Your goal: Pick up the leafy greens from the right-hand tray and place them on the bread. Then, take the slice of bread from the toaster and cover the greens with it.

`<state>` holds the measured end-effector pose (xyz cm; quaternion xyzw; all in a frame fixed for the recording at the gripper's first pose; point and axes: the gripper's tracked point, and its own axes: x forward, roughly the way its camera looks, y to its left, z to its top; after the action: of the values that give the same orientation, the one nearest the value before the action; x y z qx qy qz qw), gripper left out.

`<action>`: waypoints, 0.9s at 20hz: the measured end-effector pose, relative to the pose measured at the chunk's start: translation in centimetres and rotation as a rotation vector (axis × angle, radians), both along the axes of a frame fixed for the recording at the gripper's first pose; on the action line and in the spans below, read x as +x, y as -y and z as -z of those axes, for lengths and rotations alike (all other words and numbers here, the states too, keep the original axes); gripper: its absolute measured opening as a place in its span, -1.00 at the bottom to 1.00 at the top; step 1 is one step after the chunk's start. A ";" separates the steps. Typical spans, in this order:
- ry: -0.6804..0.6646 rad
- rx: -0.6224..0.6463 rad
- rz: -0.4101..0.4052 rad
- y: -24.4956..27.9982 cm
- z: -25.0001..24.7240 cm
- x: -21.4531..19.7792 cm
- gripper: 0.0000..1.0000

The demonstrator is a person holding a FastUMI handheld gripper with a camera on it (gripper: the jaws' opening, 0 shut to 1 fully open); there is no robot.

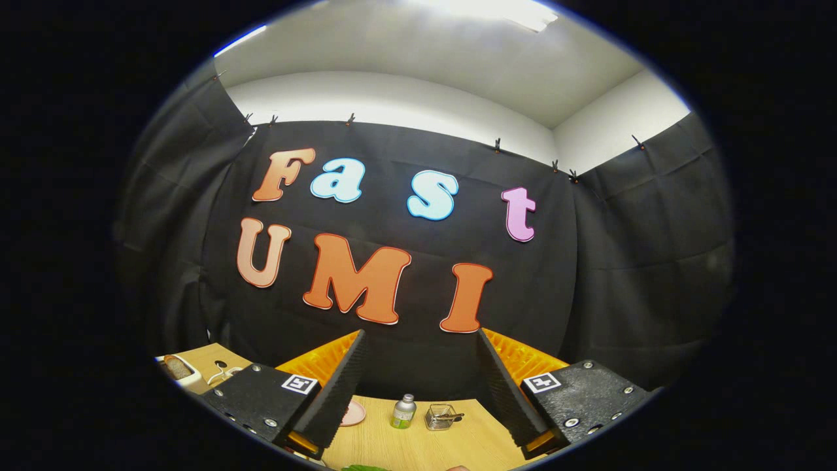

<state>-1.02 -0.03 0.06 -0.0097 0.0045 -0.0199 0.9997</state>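
My gripper (pixel 422 347) is open, its two black ridged fingers (pixel 343 386) spread wide with nothing between them, and it is tilted up toward the booth wall. Far off to the left of the left finger stands a white toaster (pixel 178 370) with a slice of bread (pixel 174 366) standing in its slot. Down between the fingers, close under me, a sliver of the leafy greens (pixel 363 468) peeks in. The trays and the other bread are hidden below.
On the wooden table (pixel 418 445) beyond the fingers stand a pink plate (pixel 354 413), a small green-labelled bottle (pixel 403 412) and a little wire basket (pixel 442 417). The black cloth wall rises right behind the table's far edge.
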 end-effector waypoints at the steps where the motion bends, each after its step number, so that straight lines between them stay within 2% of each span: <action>1: -0.009 0.002 -0.005 -0.2 0.5 0.0 0.96; 10: -0.140 -0.002 -0.024 -0.5 6.2 0.0 0.96; 15: -0.270 0.047 -0.056 -1.3 10.8 -0.7 0.96; 18: -0.337 0.034 -0.077 -1.6 13.5 -1.1 0.96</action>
<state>-2.08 1.53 -13.44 0.0040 0.1721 0.0206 0.9849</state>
